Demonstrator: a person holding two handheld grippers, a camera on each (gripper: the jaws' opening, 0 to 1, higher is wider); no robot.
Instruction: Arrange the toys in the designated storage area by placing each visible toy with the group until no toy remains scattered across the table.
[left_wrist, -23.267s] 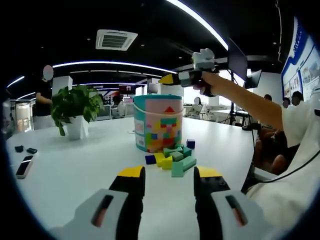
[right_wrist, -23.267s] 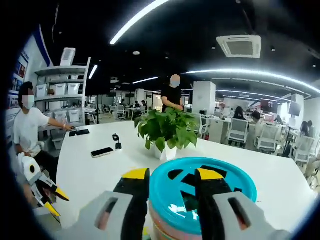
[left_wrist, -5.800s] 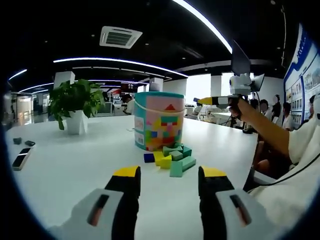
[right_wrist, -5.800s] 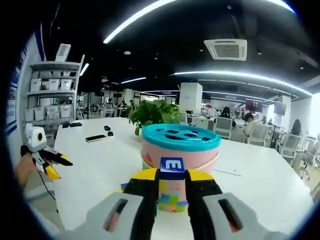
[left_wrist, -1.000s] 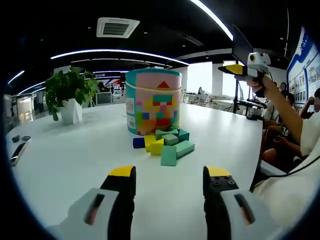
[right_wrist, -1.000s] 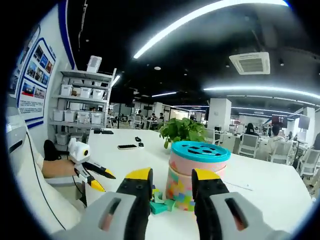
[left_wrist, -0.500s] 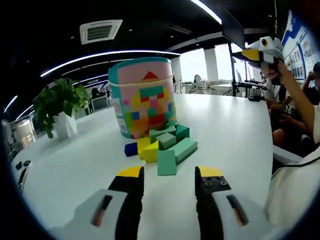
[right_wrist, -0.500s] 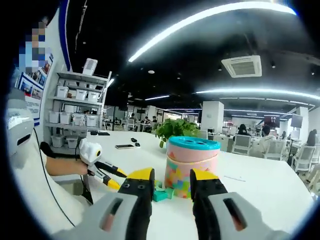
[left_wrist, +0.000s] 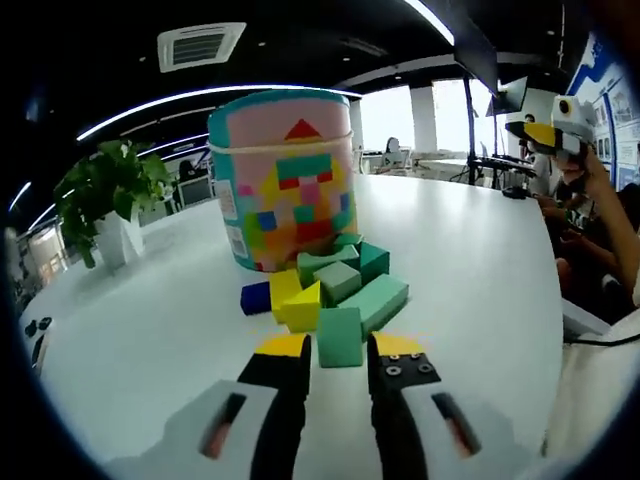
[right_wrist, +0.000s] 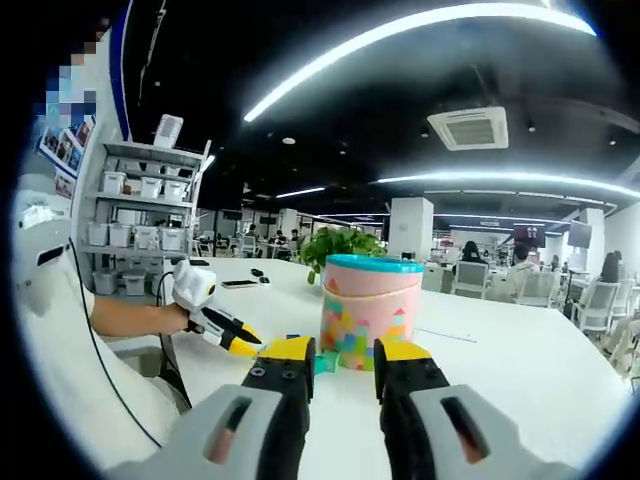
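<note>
A pink and teal toy bucket (left_wrist: 285, 180) with a teal lid stands on the white table (left_wrist: 480, 270). At its foot lies a pile of foam blocks: a blue one (left_wrist: 255, 297), yellow ones (left_wrist: 295, 302) and several green ones (left_wrist: 352, 275). My left gripper (left_wrist: 340, 350) is low at the pile, open, its jaws close on either side of the nearest green block (left_wrist: 340, 337). In the right gripper view the left gripper (right_wrist: 235, 342) points at the bucket (right_wrist: 365, 305). My right gripper (right_wrist: 345, 352) is open and holds nothing. It hovers off to the side (left_wrist: 545, 130), held up in a hand.
A potted plant (left_wrist: 105, 200) stands behind the bucket, also seen as a plant (right_wrist: 335, 245) in the right gripper view. A phone (right_wrist: 240, 284) lies farther back on the table. The table edge (left_wrist: 560, 310) runs along the right, with seated people beyond.
The left gripper has come down close to the pile and its jaws have narrowed around a green block. The right gripper, which held a blue block 5.8 s ago, is empty and farther back.
</note>
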